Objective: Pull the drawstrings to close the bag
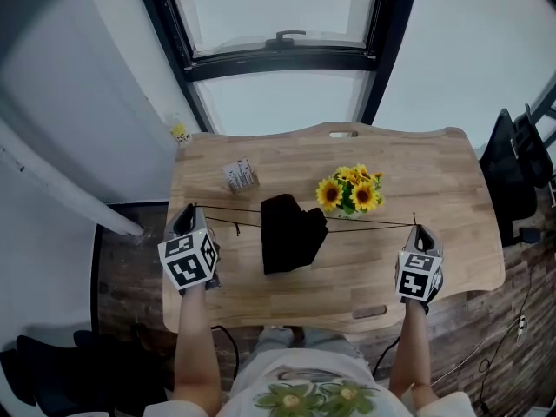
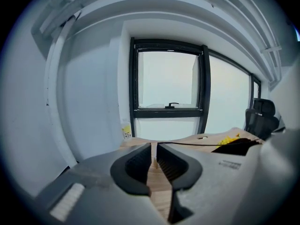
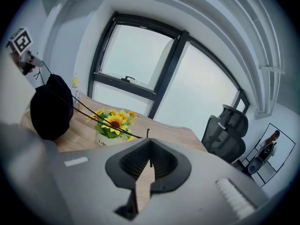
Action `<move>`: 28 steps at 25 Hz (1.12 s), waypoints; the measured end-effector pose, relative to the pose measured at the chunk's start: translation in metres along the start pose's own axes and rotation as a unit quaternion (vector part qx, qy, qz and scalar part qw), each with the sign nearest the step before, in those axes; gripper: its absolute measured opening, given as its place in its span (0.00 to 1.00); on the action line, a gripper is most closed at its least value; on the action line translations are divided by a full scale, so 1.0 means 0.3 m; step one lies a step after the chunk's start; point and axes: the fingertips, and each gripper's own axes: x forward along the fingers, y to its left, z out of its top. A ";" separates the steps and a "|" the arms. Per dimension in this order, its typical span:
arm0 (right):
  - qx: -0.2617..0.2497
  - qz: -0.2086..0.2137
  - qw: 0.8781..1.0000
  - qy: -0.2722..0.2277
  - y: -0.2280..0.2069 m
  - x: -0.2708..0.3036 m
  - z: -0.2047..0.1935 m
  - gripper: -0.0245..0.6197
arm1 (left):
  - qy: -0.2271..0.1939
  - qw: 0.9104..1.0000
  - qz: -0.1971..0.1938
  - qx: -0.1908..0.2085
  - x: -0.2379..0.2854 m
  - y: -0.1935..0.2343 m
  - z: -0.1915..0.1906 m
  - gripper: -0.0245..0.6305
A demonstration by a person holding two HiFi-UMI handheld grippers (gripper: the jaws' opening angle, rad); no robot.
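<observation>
Caught the pulling step at full stretch, judging by the cords. Found the black bag (image 1: 291,233) slumped at the middle of the table (image 1: 452,259), just in front of the sunflower pot (image 1: 350,191). Traced the drawstrings (image 1: 373,227) running taut from the bag out to both sides, toward the left edge and the right edge. Saw the right gripper (image 3: 149,141) near the right edge, clamped tight on its cord, with a short tail poking up past the tips. Saw the left gripper (image 2: 153,147) at the left edge, jaws parted by a narrow slit showing bare wood, with its cord lying at the tip of one jaw and not visibly pinched. Could not judge the closure of the bag's mouth from any view. Judged the next move two ways. Given a mouth not yet closed, called for pinching the left cord again and drawing outward once more, with both pulls level and opposite. Given a closed mouth, called only for letting go on the right too.
</observation>
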 end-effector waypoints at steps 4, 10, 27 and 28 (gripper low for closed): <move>0.000 -0.016 1.000 -0.008 -0.035 -0.006 0.016 0.05 | -0.004 1.000 0.003 0.001 -0.007 0.022 0.011 0.12; -0.032 0.027 0.999 0.005 0.037 0.011 0.018 0.05 | -0.038 0.997 -0.058 -0.033 -0.050 -0.060 0.076 0.05; -0.011 0.065 0.998 0.013 0.130 0.017 -0.059 0.05 | -0.039 0.976 -0.166 0.135 -0.082 -0.283 0.122 0.05; -0.006 0.027 0.999 0.019 0.055 0.025 -0.065 0.05 | -0.024 0.972 -0.134 0.190 -0.065 -0.247 0.101 0.05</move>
